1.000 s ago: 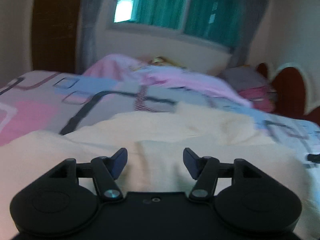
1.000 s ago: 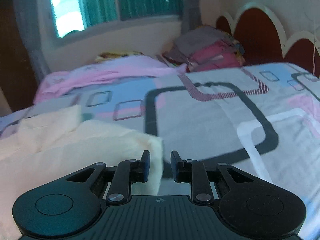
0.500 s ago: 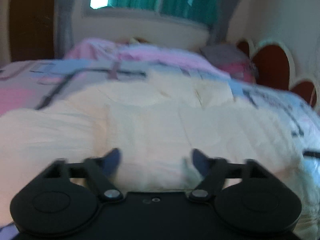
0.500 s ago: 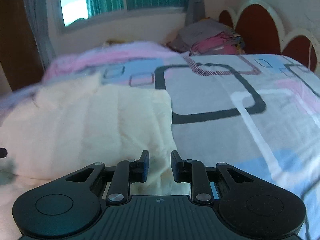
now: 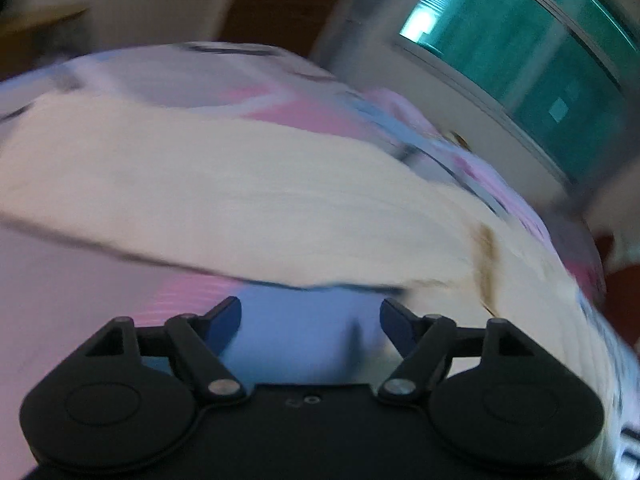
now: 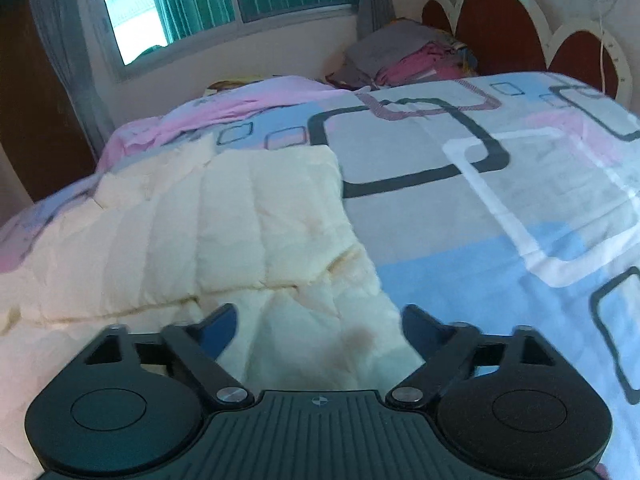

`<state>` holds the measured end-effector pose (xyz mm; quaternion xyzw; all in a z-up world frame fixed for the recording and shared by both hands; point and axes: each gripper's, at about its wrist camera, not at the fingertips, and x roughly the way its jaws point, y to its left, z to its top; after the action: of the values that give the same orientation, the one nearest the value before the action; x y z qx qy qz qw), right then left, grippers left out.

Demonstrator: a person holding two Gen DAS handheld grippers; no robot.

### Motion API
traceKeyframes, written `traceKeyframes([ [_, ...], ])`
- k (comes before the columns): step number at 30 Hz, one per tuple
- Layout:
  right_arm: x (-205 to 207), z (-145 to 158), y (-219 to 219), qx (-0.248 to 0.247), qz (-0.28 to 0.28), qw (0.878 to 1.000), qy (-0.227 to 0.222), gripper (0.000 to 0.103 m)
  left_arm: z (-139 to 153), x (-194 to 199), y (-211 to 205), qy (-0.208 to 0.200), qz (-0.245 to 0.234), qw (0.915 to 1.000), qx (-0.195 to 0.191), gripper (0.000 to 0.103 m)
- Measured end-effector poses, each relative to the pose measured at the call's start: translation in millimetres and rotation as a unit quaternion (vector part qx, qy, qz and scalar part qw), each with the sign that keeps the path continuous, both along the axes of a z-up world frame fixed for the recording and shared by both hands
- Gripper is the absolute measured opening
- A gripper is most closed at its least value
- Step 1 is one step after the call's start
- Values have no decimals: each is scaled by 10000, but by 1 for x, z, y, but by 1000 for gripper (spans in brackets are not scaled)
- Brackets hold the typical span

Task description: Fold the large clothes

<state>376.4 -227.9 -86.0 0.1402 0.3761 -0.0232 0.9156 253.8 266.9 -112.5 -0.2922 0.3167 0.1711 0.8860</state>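
Home bedrm: bed, headboard

A big bed holds everything. Its sheet has pink, blue and grey boxes on it. A soft cream cloth lies folded on the bed. A pink blanket lies bunched at the far edge. A pile of clothes sits by the headboard.

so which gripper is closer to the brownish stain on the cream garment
Right. The right gripper hangs directly over the stain on the cream garment, jaws opening. The left gripper sits beside it over the bedsheet, closing on nothing.
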Motion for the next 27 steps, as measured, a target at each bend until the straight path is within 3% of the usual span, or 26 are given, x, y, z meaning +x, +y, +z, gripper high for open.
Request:
traceKeyframes([
  [5,11,7,17,-52,17,10000,-32,83,-9,-33,55,-391,1163,9906,-611,68],
  [11,14,11,34,-143,83,9999,-15,83,-19,-33,100,-868,1929,9712,-1093,60],
  [12,13,12,35,-170,99,9998,-21,83,-19,-30,105,-899,1983,9693,-1146,46],
  [13,14,13,36,-200,104,9997,-30,83,-16,-25,111,-975,1867,9705,-1169,3],
  [17,14,17,28,-212,58,9997,-91,83,21,7,95,-1284,1271,9818,-588,6],
  [20,14,17,20,-152,-16,9998,-110,83,56,37,56,-1483,467,9878,-53,6],
  [24,13,17,8,-56,-105,9998,-146,83,84,79,-21,-1563,-594,9849,449,6],
  [27,10,18,-1,6,-189,9997,-175,83,96,108,-79,-1549,-1266,9771,724,6],
])
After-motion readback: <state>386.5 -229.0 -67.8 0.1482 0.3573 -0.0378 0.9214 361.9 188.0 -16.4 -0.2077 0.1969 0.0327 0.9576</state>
